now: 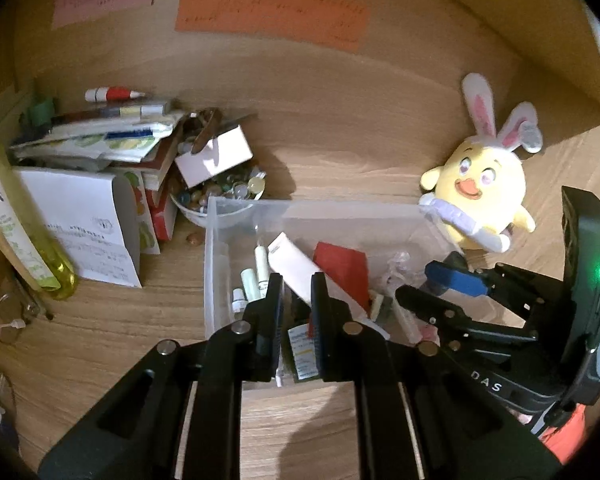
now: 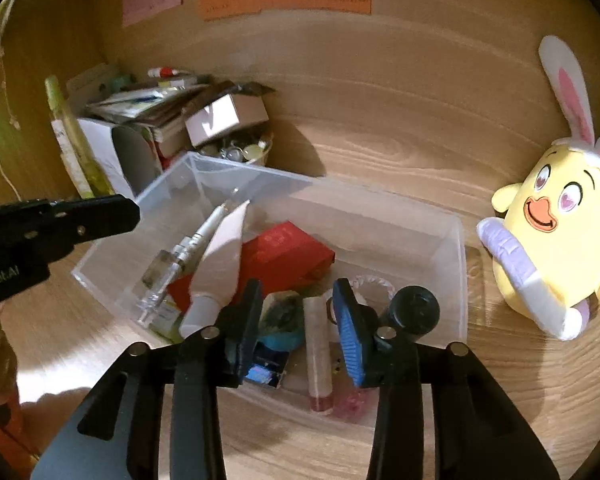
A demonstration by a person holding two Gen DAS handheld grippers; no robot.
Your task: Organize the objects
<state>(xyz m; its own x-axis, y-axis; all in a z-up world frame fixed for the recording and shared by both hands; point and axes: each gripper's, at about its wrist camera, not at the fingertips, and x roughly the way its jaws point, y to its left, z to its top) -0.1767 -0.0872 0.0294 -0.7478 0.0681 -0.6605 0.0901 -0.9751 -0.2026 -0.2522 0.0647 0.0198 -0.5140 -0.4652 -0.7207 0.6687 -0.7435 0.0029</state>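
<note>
A clear plastic bin (image 1: 216, 240) (image 2: 458, 248) stands on the wooden desk and holds a white tube (image 1: 296, 268) (image 2: 224, 248), a red box (image 1: 342, 264) (image 2: 288, 252), a pen (image 2: 198, 238), small bottles and a black cap (image 2: 414, 310). My left gripper (image 1: 296, 292) hangs open and empty over the bin's near side. My right gripper (image 2: 298, 300) is open and empty over the bin's near right part; it also shows in the left wrist view (image 1: 432, 284). The left gripper's finger shows in the right wrist view (image 2: 100, 212).
A yellow bunny-eared plush (image 1: 480, 188) (image 2: 556, 232) sits right of the bin. A heap of papers and boxes (image 1: 112, 148) (image 2: 148, 108), a bowl of beads (image 1: 220, 196) and a yellow-green bottle (image 1: 16, 220) stand at the left. Coloured notes (image 1: 268, 12) hang on the back wall.
</note>
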